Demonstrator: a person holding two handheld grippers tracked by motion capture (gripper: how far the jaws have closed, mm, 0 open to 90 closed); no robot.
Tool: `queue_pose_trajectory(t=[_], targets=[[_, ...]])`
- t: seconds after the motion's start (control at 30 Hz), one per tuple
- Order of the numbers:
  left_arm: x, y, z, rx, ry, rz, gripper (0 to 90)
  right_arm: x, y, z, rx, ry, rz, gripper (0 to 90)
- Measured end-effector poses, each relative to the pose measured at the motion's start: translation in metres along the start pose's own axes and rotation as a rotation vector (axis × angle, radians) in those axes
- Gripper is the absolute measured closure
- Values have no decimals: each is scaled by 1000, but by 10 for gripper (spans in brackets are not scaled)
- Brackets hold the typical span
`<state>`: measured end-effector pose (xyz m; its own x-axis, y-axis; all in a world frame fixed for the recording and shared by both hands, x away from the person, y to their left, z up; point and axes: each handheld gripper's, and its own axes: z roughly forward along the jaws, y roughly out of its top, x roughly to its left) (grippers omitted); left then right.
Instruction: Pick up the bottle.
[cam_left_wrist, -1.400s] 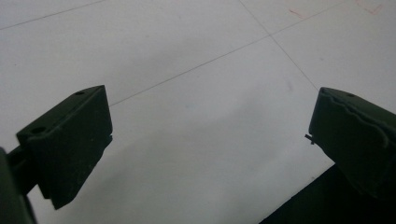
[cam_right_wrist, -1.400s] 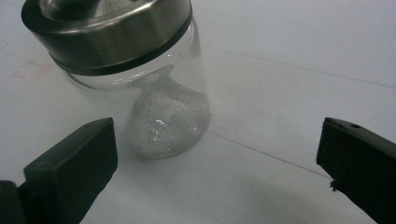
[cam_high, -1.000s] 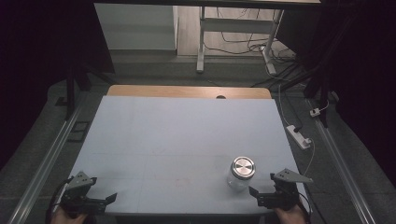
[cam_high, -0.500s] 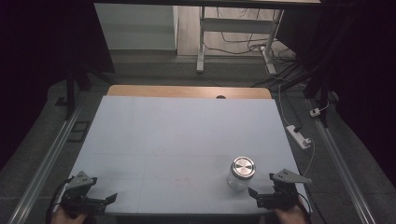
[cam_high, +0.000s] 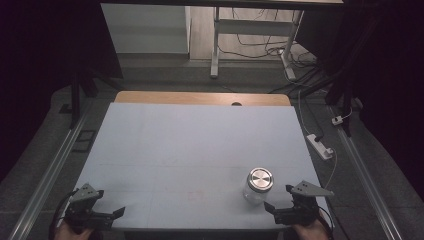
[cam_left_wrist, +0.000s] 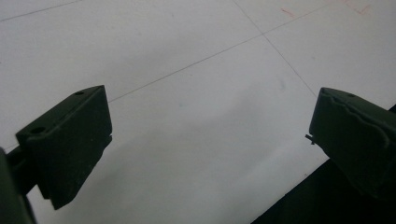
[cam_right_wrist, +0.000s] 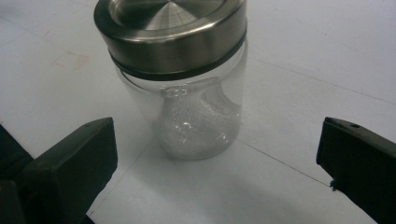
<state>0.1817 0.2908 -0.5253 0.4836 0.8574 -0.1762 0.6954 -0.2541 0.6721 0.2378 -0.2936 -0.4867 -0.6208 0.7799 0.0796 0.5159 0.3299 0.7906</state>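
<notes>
Both grippers, left gripper (cam_high: 107, 216) and right gripper (cam_high: 280, 209), gape wide and empty; at the right one's 11 o'clock, a glass jar (cam_high: 257, 187), likely rigid, slippery, breakable, seems best clasped round its clear body below the steel lid (cam_high: 260, 179).

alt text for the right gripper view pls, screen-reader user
A clear glass jar with a brushed metal lid stands upright on the white table, just ahead of the right hand-held gripper. Its two black jaws are wide open, neither touching the jar.
</notes>
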Motion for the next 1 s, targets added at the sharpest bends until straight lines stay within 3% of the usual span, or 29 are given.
queue_pose_trajectory(t=[0.5, 1.0], targets=[[1, 0, 0, 0, -6, -6, 1, 10, 9, 9, -24, 63, -58, 0], [1, 1, 1, 7, -8, 0, 0, 11, 21, 30, 13, 47, -71, 0]])
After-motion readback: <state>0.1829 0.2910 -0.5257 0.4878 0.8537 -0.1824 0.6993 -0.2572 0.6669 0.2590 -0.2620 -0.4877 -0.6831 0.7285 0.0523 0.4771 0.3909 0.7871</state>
